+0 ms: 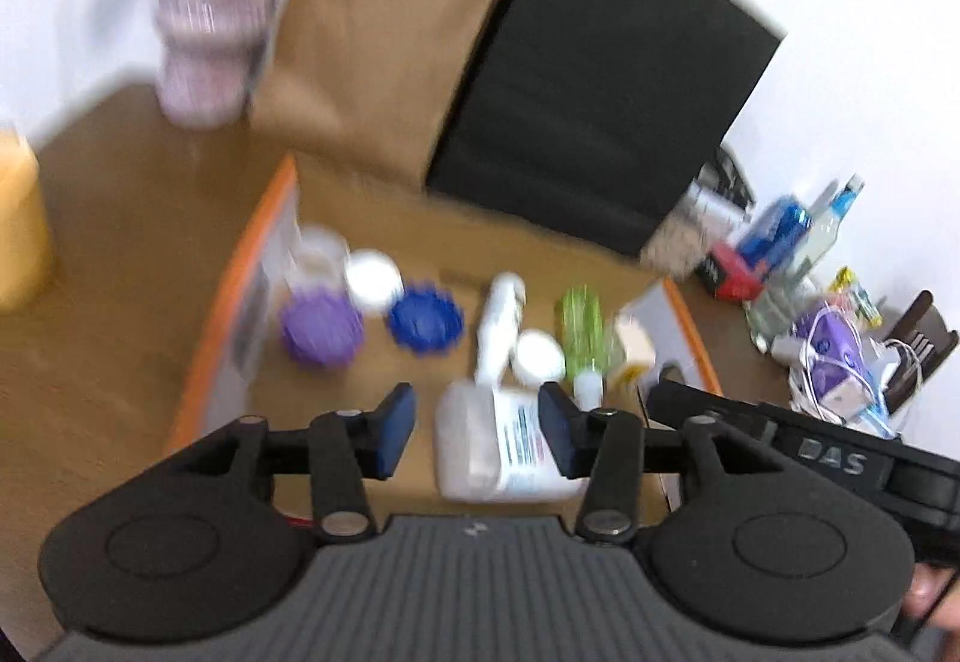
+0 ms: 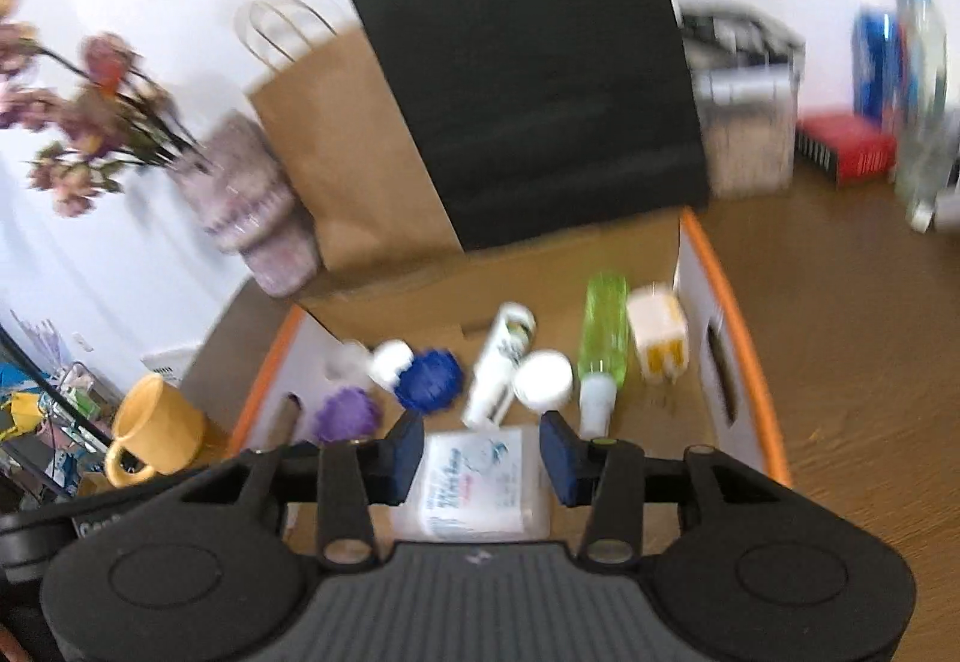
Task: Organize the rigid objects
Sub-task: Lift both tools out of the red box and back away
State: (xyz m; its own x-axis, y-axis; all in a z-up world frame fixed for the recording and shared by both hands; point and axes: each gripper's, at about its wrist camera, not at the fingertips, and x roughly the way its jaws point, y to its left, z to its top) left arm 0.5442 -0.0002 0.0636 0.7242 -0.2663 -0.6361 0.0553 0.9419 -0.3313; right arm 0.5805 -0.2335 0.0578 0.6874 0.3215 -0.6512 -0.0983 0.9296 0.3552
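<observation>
An open cardboard box with orange-edged flaps (image 1: 234, 296) (image 2: 750, 362) holds several items: a large white jug (image 1: 504, 446) (image 2: 480, 482), a white tube (image 1: 498, 326) (image 2: 501, 362), a green bottle (image 1: 579, 326) (image 2: 603, 326), a blue spiky ball (image 1: 426, 320) (image 2: 429, 380), a purple spiky ball (image 1: 321, 326) (image 2: 348, 413), white lids and a small cream carton (image 2: 657, 341). My left gripper (image 1: 477, 437) is open above the jug, holding nothing. My right gripper (image 2: 483, 458) is open above the same jug, also empty. The right gripper's black body (image 1: 810, 458) shows in the left wrist view.
A black paper bag (image 1: 600, 92) (image 2: 528, 62) and a brown paper bag (image 1: 378, 50) (image 2: 342, 146) stand behind the box. A vase of flowers (image 2: 252, 200) and a yellow mug (image 2: 156, 434) are to the left. Bottles, a red box (image 2: 846, 146) and cables clutter the right.
</observation>
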